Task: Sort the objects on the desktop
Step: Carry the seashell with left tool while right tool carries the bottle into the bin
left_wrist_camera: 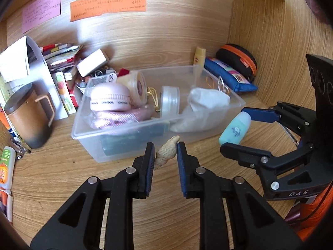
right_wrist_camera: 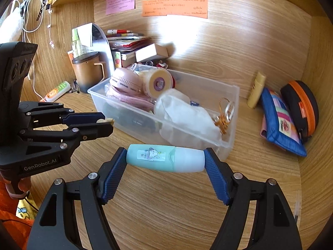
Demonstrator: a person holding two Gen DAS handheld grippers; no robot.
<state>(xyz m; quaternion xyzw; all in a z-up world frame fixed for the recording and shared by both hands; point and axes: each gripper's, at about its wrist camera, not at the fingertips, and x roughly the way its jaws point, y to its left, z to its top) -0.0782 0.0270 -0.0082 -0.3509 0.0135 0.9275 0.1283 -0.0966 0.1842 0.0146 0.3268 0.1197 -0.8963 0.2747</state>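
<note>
My left gripper (left_wrist_camera: 165, 149) is shut on a beige spiral seashell (left_wrist_camera: 166, 152), held just in front of the clear plastic bin (left_wrist_camera: 87, 133). The same gripper (right_wrist_camera: 107, 123) shows at the left of the right wrist view, with the seashell (right_wrist_camera: 106, 121) peeping out between its pads. My right gripper (right_wrist_camera: 165, 158) is shut on a turquoise bottle (right_wrist_camera: 164, 158) with a pale cap, gripped end to end and lying crosswise. In the left wrist view that bottle (left_wrist_camera: 235, 128) sits in the right gripper (left_wrist_camera: 233, 128) beside the bin's right end.
The bin (right_wrist_camera: 231, 143) holds a pink round case (right_wrist_camera: 124, 81), a tape roll, a white pouch and gold keyrings. A brown mug (left_wrist_camera: 29, 114), books and a white tube stand to its left. A yellow tube (right_wrist_camera: 257, 89), a blue pouch (right_wrist_camera: 278, 123) and a black-orange case (right_wrist_camera: 299, 106) lie right.
</note>
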